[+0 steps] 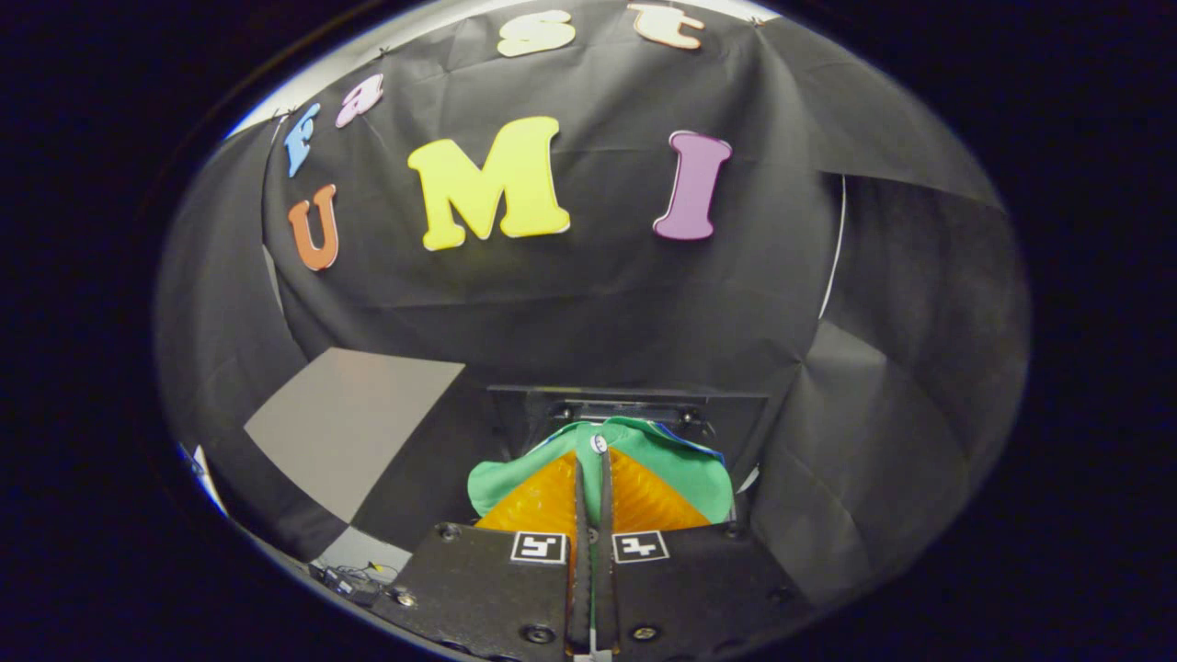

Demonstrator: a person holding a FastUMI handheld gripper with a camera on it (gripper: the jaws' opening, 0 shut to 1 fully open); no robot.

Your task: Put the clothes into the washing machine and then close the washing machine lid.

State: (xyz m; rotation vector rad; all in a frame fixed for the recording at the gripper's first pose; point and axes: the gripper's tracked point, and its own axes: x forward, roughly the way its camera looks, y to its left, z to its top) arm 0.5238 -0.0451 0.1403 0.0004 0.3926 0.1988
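In the gripper view, the gripper (591,464) is clenched on the green garment (680,473); a thin strip of cloth runs between the nearly touching fingers (542,501). The garment bunches from ten to two o'clock around the fingertips. Beyond it at twelve o'clock stands a dark box-like frame (625,397), possibly the washing machine.
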